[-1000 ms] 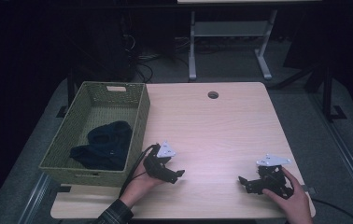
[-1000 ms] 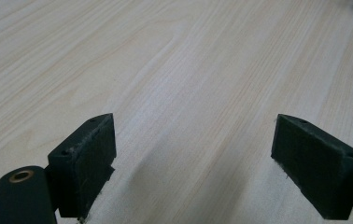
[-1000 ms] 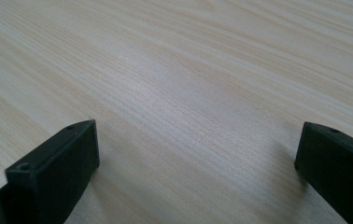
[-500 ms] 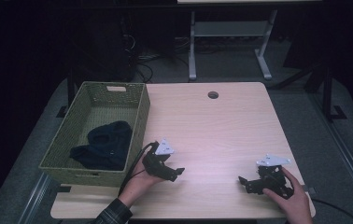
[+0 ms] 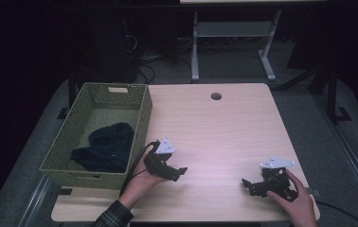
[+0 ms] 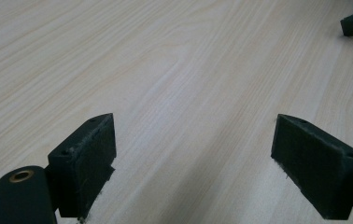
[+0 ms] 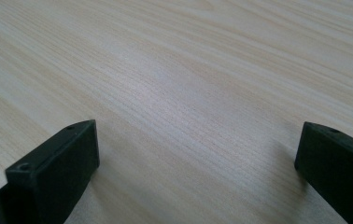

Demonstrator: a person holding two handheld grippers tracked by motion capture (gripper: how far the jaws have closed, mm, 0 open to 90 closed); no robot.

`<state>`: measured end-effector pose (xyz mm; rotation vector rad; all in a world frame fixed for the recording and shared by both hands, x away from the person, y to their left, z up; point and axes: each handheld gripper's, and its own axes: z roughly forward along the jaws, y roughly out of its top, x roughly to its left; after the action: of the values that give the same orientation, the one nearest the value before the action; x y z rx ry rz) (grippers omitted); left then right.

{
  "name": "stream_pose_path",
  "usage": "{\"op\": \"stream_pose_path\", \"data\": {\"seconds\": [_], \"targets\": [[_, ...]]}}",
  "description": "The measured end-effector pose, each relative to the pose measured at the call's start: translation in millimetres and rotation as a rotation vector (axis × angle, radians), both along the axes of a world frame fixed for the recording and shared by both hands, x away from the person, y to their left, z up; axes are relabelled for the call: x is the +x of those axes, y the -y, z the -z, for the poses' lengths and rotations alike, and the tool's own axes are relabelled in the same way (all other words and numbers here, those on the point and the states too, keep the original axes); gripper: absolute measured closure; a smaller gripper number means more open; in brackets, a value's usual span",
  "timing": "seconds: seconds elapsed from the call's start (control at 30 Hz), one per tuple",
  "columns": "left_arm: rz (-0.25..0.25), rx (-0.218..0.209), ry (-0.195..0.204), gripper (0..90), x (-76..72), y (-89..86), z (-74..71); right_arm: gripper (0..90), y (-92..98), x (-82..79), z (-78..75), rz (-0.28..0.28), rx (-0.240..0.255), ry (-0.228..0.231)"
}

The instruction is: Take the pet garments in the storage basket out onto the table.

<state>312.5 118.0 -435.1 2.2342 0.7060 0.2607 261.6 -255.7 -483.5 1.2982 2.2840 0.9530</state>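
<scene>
- High view: a pale wooden table with fine straight grain and rounded corners stands in a dark room, on grey flooring, with a round cable hole near its far edge.
- Beyond the table, a light metal stand and loose cables sit in shadow.
- A rectangular woven basket, olive green with a slot handle in its far wall, rests on the table's left part and overhangs the left edge.
- Inside the basket lies a dark garment, soft and crumpled, bunched toward the near right corner; its colour reads as navy or black.
- The left gripper, black with a grey three-cornered plate on top, is held low over the table just right of the basket's near corner; a plaid sleeve shows at the wrist.
- The right gripper sits near the table's front right corner, well apart from the basket.
- Left gripper view: the jaws stand wide apart over bare wood, holding nothing; a tip of the right gripper shows at the upper right.
- Right gripper view: the jaws are likewise spread wide, with bare wood grain between them.
</scene>
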Motion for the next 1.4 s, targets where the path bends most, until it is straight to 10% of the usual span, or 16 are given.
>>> {"op": "stream_pose_path", "data": {"seconds": [1.4], "targets": [[-0.016, -0.038, -0.010, 13.8, 10.0, -1.0, -43.9, 0.0, 0.1, -0.1, 0.0, -0.001, -0.001, -0.001]]}}
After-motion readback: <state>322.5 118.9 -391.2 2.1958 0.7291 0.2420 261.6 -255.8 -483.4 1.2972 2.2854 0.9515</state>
